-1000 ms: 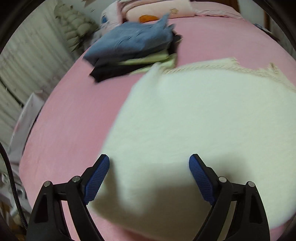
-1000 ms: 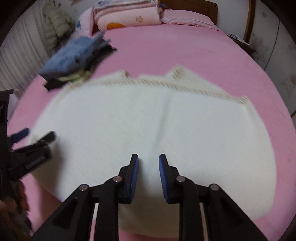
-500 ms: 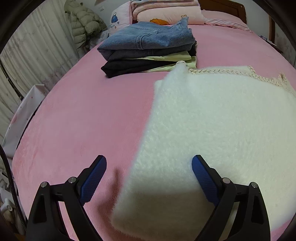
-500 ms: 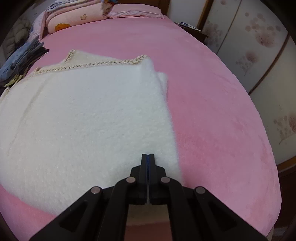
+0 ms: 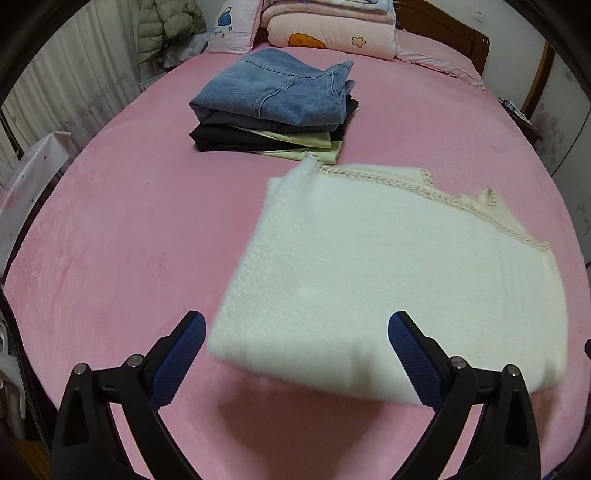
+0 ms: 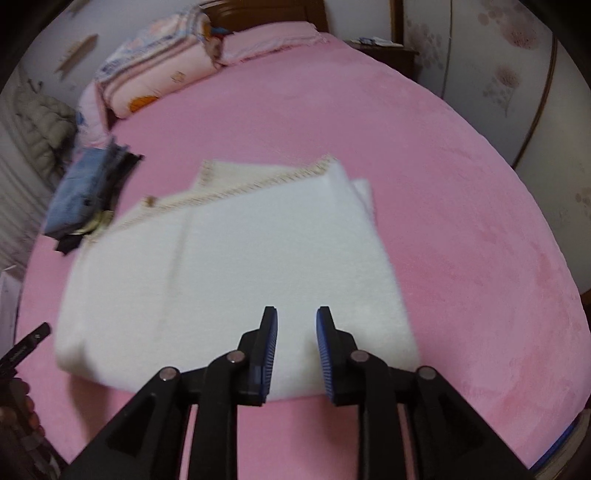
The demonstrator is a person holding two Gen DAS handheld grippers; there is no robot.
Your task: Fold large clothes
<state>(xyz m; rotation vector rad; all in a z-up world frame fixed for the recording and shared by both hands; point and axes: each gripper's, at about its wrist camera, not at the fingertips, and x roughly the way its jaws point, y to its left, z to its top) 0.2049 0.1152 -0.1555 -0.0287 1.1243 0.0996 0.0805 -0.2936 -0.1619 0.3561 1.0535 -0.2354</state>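
A folded cream fleece garment point(image 5: 388, 273) with a braided trim edge lies flat on the pink bed point(image 5: 129, 240); it also fills the middle of the right wrist view point(image 6: 229, 269). My left gripper point(image 5: 295, 338) hovers above its near edge, its jaws wide and still opening, nothing between the pads. My right gripper point(image 6: 296, 328) hangs over the garment's near right part; its jaws stand a little apart and are opening, the cloth lying below them, not pinched. One tip of the left gripper point(image 6: 27, 341) shows at the left edge of the right wrist view.
A stack of folded clothes point(image 5: 273, 107), jeans on top, sits beyond the garment point(image 6: 85, 199). Pillows and quilts point(image 5: 332, 35) lie at the headboard. A padded jacket point(image 5: 166, 26) hangs at the left. Sliding doors point(image 6: 517, 92) stand right of the bed.
Both grippers have lifted and drawn back from the garment, so more of the bed shows. The right jaws closed, then parted again. The left jaws widened.
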